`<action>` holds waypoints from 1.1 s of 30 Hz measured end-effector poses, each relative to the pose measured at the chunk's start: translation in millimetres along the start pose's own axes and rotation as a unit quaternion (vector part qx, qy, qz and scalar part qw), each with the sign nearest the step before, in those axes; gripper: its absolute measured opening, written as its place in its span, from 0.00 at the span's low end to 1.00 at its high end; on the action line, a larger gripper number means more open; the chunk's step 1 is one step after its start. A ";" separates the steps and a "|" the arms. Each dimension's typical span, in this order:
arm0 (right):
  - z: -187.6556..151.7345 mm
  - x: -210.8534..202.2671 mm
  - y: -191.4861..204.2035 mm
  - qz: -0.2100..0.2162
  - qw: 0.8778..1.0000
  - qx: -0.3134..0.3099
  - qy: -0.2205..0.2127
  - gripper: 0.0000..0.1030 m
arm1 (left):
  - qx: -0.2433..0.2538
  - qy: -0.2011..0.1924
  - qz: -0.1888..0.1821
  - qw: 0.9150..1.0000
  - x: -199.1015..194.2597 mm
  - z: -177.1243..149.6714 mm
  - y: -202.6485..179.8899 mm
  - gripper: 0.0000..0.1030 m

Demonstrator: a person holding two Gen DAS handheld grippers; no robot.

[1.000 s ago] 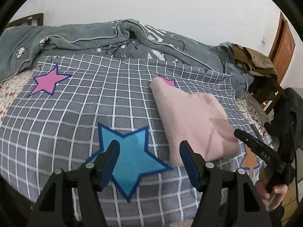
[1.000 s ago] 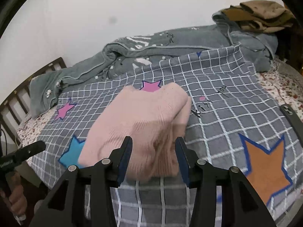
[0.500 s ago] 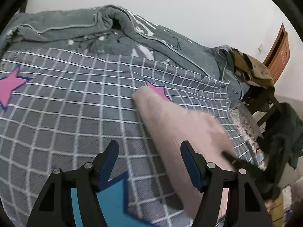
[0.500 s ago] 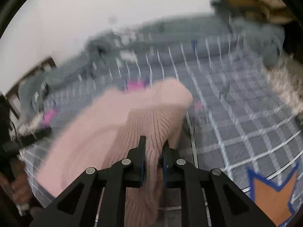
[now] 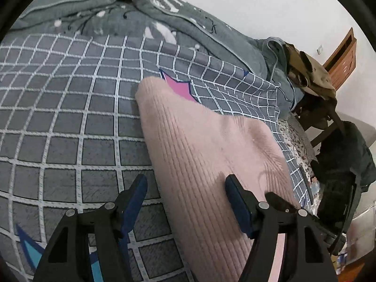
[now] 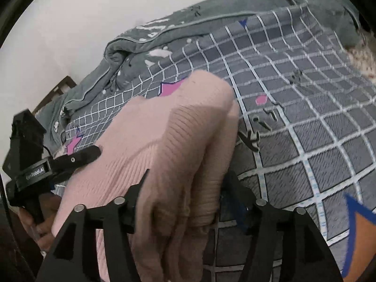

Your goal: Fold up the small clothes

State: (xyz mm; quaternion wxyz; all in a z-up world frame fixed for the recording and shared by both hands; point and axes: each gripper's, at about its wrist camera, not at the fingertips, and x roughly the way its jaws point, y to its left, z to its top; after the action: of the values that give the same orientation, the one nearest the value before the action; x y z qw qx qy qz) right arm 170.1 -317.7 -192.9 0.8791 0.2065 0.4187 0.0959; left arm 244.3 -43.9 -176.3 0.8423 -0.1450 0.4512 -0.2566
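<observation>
Black left gripper (image 6: 94,151), jaws apart over pink sweater (image 5: 211,164), reads perhaps "GenRoboAI".

Left gripper (image 5: 185,188) black, angular fingers faced with dark blue pads (image 5: 237,208), silver screws at the joints, right gripper (image 6: 185,181) likewise built, white lettering printed on one black body

Bed (image 5: 293,138), checked blanket (image 5: 70,122), pink sweater (image 5: 206,155)

Home bedrm, bed w/ checked star blanket (image 5: 70,117), grey quilt (image 5: 94,4), wood door (image 5: 343,56)
</observation>
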 end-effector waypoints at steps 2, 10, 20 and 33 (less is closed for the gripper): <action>-0.7 1.8 -2.4 0.006 1.000 0.007 0.000 0.60 | -0.002 0.001 -0.007 1.000 2.2 -1.6 1.6 0.66; -3.0 6.7 0.9 0.000 1.000 0.008 -0.001 0.61 | -0.005 -0.004 -0.032 0.999 7.5 -3.5 1.7 0.52; 4.4 -12.5 21.0 0.038 0.998 0.008 -0.045 0.29 | 0.010 -0.058 -0.034 0.998 -14.0 6.6 0.2 0.33; 49.6 41.9 106.6 0.078 0.995 -0.055 -0.036 0.15 | 0.021 -0.097 0.065 0.993 -51.0 50.2 57.6 0.34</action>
State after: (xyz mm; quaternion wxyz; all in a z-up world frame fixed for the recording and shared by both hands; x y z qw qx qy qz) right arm 235.4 -221.9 -146.8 0.8937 0.1929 0.3631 0.1796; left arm 280.0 33.0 -141.0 0.9001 -0.1218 0.3699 -0.1955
